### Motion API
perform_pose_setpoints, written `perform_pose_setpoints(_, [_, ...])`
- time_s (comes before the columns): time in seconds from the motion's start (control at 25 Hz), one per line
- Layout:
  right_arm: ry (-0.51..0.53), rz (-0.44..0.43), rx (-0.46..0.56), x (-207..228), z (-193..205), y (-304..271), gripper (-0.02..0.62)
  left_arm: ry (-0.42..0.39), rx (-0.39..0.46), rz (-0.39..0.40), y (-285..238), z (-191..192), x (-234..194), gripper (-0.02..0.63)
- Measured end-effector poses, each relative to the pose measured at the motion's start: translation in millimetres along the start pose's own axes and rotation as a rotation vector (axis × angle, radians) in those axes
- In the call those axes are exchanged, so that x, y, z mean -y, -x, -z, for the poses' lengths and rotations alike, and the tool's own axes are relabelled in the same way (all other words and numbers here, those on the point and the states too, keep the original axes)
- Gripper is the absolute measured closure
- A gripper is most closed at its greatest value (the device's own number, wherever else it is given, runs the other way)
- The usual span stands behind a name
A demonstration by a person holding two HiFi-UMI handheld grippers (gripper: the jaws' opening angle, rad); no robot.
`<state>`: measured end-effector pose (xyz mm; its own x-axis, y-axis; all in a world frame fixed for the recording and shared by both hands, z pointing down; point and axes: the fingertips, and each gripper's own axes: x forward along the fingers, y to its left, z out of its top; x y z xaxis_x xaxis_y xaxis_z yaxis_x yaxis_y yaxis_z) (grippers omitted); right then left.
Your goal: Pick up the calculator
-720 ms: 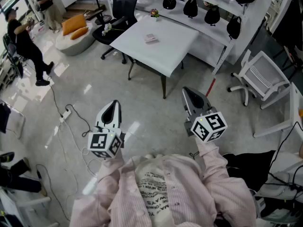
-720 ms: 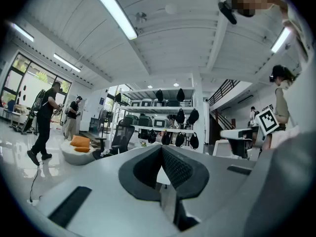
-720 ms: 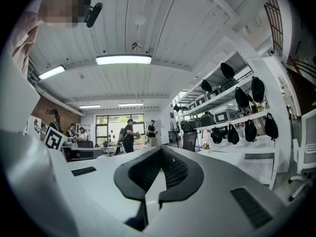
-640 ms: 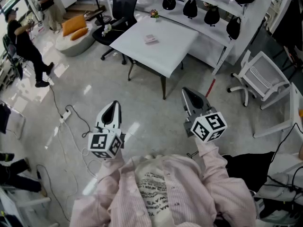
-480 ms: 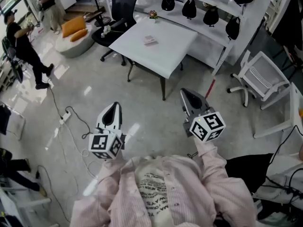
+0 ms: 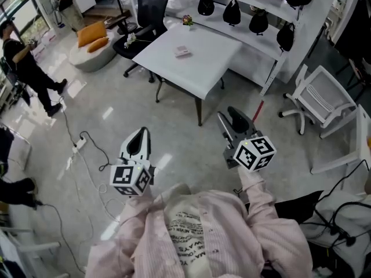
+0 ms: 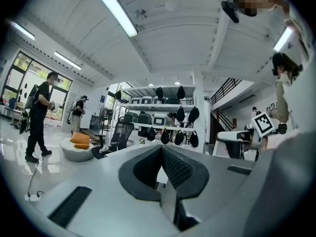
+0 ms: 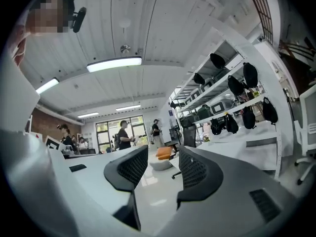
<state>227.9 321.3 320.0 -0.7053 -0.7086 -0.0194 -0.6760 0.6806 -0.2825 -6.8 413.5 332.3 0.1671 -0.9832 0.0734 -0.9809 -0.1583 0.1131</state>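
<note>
A small flat pinkish thing, apparently the calculator, lies on the white table across the room. Both grippers are held level over the floor, well short of the table. In the head view my left gripper is at lower left and my right gripper at lower right, pointing towards the table. The left gripper view shows the left gripper with its pads pressed together and nothing between them. In the right gripper view the right gripper stands open, its gap empty.
A black office chair stands behind the table, beside a shelf with black bags. White chairs stand at the right. A power strip and cables lie on the floor at left, near people and an orange-cushioned seat.
My right gripper has edged a little up and left towards the table. The people at the left have shifted. The left gripper has hardly moved.
</note>
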Motion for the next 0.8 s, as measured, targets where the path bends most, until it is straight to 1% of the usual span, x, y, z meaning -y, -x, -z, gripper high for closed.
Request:
perform_pose_setpoints(0.2, [-0.024,0.009,0.006,16,-2,-10,0.410,0.007,-0.008,-0.006,-17,0,-4,0.605])
perform_pose_setpoints(0.4, [-0.046,0.027,0.001,33,2,-34,0.389,0.012,-0.033,0.006,-49,2,-17,0.604])
perform_pose_setpoints(0.6, [-0.065,0.058,-0.012,62,12,-75,0.382,0.025,-0.057,0.032,-103,10,-40,0.606])
perform_pose_setpoints(0.8, [-0.087,0.099,-0.040,89,16,-136,0.382,0.034,-0.094,0.065,-166,8,-76,0.605])
